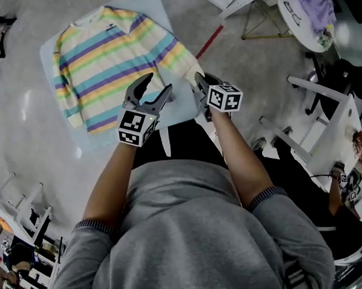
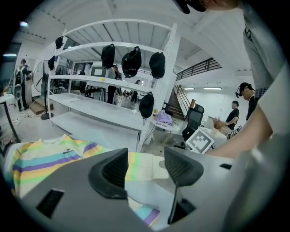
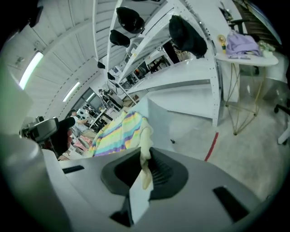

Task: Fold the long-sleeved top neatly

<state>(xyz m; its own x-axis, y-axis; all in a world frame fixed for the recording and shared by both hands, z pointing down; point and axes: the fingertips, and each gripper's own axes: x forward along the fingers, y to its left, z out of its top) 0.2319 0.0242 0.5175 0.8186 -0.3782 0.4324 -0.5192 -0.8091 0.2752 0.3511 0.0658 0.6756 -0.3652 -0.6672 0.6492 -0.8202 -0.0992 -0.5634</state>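
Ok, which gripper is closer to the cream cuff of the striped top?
Right. The right gripper is shut on the cream cuff; the left gripper hangs open beside it, over the striped top's near edge.

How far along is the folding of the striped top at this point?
Done: only the laying out. The striped top lies flat on the pale mat, with no fold visible. In hand: the right gripper is shut on the cream sleeve cuff, while the left gripper is open and holds nothing. Left: every fold, sleeves and body.
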